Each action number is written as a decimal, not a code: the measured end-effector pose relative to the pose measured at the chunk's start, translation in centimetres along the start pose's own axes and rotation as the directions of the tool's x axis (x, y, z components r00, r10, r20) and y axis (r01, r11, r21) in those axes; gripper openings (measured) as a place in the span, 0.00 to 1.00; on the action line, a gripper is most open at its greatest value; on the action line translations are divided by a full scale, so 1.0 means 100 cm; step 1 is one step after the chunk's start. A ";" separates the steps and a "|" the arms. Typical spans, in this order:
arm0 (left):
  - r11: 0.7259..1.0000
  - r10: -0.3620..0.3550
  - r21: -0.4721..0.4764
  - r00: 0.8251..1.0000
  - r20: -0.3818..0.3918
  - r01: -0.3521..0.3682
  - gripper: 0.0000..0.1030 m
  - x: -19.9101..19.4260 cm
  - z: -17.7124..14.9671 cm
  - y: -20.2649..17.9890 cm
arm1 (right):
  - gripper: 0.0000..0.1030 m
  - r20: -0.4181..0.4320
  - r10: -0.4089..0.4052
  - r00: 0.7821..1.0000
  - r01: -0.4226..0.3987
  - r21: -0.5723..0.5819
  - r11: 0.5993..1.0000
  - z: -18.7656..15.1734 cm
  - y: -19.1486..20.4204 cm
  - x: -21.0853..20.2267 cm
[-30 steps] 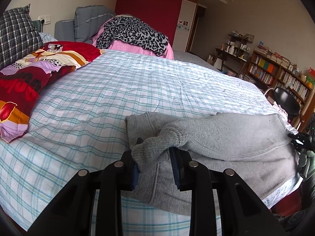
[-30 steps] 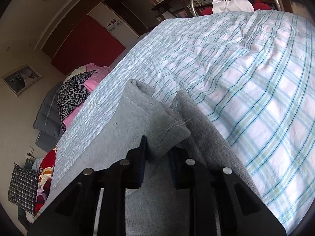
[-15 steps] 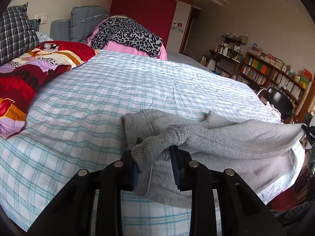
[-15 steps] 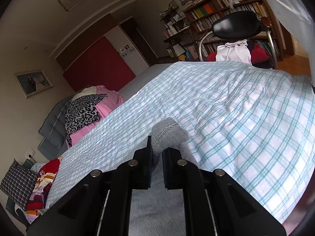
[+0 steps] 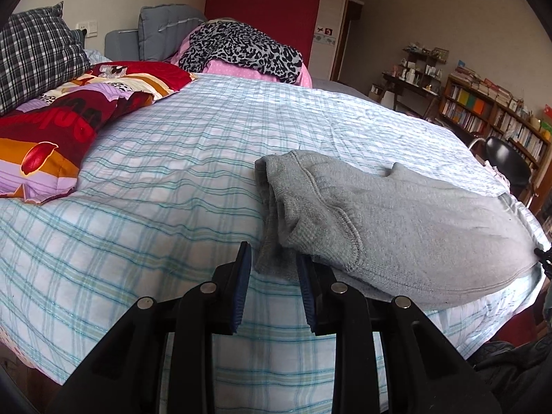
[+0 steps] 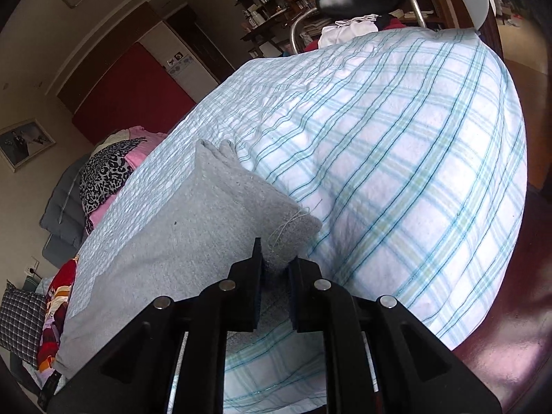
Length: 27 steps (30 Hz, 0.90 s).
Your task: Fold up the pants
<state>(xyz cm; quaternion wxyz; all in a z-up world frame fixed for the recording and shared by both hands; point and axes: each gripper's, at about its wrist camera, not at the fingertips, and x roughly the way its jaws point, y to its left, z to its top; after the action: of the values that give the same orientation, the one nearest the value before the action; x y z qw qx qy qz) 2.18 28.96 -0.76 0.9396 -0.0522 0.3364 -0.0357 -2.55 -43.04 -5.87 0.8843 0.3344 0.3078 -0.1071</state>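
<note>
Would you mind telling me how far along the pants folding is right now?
Done: the grey pants lie doubled over on the checked bedsheet. In hand: the left tool pinches the cuff end, and the right tool pinches the opposite corner. Left: letting go, and perhaps one more fold.

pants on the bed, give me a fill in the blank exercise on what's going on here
1. The gray pants lie on a bed sheet with a ____ pattern.
2. The right claw is shut on a corner of the ____.
3. On the pink bedding at the far end lies a cloth with a ____ print.
4. By the bookshelf stands a ____ chair.

Missing words: plaid; pants; leopard; black
</note>
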 end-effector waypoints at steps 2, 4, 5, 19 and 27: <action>1.000 0.021 0.016 1.000 0.011 -0.021 0.27 -0.005 0.001 -0.003 | 0.31 0.031 -0.064 0.997 0.065 -0.046 0.997 0.000 0.009 -0.004; 0.999 0.040 0.024 0.999 0.026 -0.041 0.27 -0.010 0.005 -0.003 | 0.44 0.109 -0.171 0.979 0.180 -0.086 0.980 -0.002 0.015 -0.012; 0.998 0.049 0.025 0.998 0.036 -0.050 0.27 -0.013 0.007 -0.003 | 0.45 0.141 -0.205 0.968 0.221 -0.103 0.970 -0.004 0.018 -0.015; 0.983 -0.041 0.182 0.996 0.073 0.027 0.38 0.004 0.026 -0.092 | 0.45 0.268 -0.108 0.957 0.197 -0.330 0.923 -0.023 0.092 -0.006; 0.986 0.011 0.169 0.995 -0.099 0.006 0.39 0.064 -0.003 -0.093 | 0.45 0.119 -0.168 0.979 0.201 -0.369 0.907 -0.032 0.083 0.042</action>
<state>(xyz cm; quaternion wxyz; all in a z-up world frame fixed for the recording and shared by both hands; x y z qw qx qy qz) 6.69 19.07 -3.87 0.9228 0.0302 0.3784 -0.0653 2.54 -34.61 -5.97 0.9304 0.1216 0.3151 -0.1426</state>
